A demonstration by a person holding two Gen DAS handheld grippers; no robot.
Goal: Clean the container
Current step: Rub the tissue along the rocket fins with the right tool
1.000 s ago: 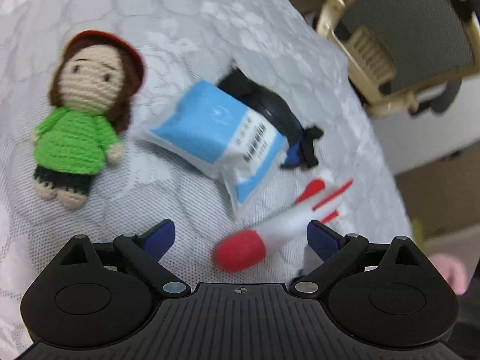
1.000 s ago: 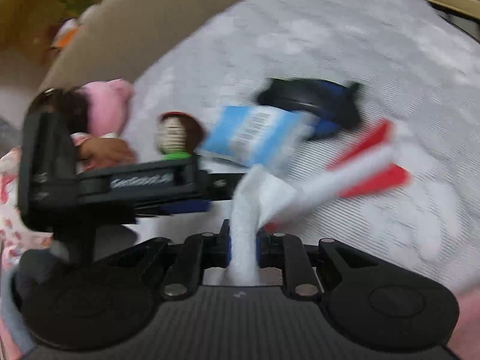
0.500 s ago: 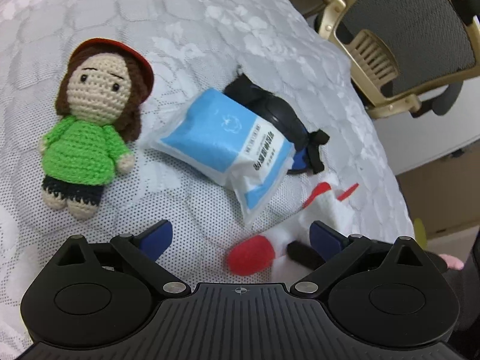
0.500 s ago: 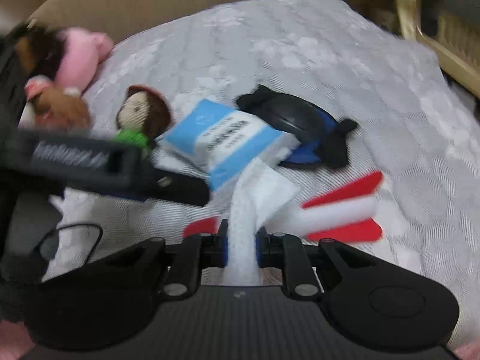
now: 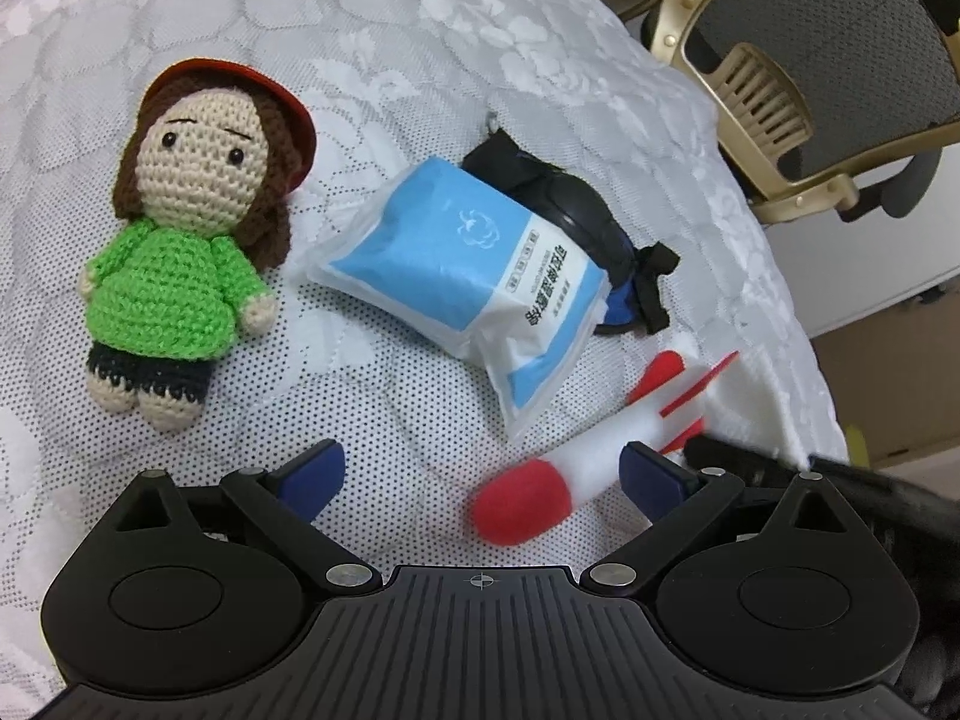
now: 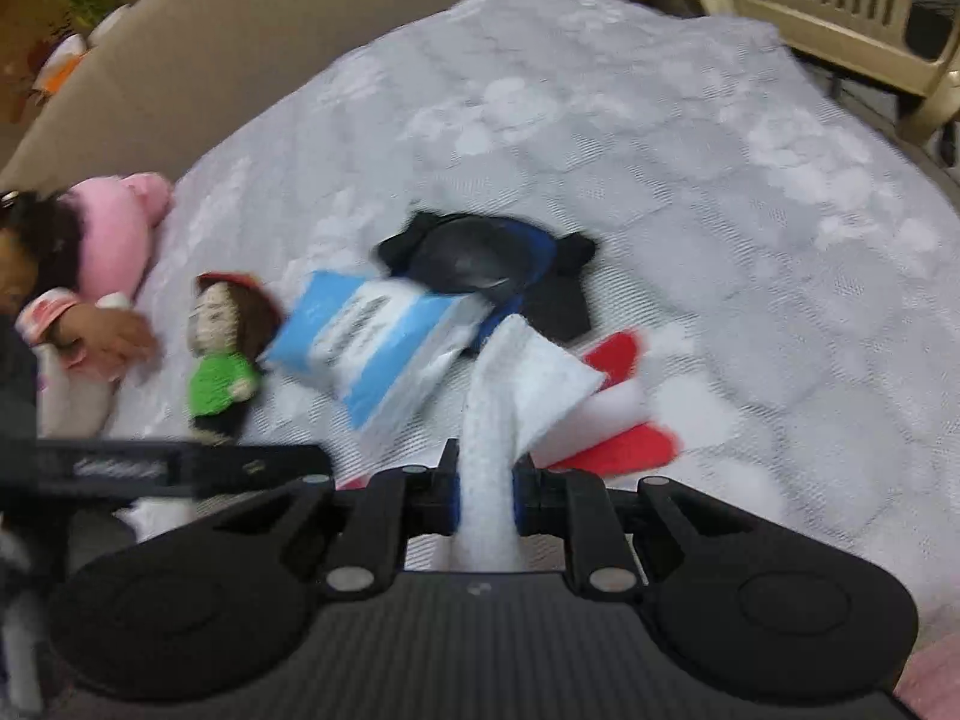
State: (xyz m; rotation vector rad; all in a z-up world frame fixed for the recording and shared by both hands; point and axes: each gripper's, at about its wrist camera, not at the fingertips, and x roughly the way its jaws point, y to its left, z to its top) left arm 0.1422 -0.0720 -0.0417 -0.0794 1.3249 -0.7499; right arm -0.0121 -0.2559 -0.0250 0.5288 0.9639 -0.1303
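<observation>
My right gripper (image 6: 486, 480) is shut on a folded white cloth (image 6: 528, 378) that sticks up between its pads. Just beyond the cloth a white foam rocket (image 6: 624, 414) with red fins lies on the quilted white mattress (image 6: 660, 180). My left gripper (image 5: 480, 471) stands open low over the mattress, and the rocket's (image 5: 594, 450) red nose lies between its blue fingertips (image 5: 312, 468) without touching them. A blue and white wipe pack (image 5: 462, 276) leans on a black and blue padded item (image 5: 576, 222). No container shows in either view.
A crochet doll (image 5: 180, 252) in a green jumper lies left of the pack. A pink plush toy (image 6: 114, 222) lies at the mattress's left edge beside a cardboard panel (image 6: 240, 60). A gold-framed chair (image 5: 810, 90) stands past the mattress's right edge.
The right gripper has moved across the mattress with the cloth still in it, and its dark body now shows at the left view's right edge. The left gripper has hardly moved.
</observation>
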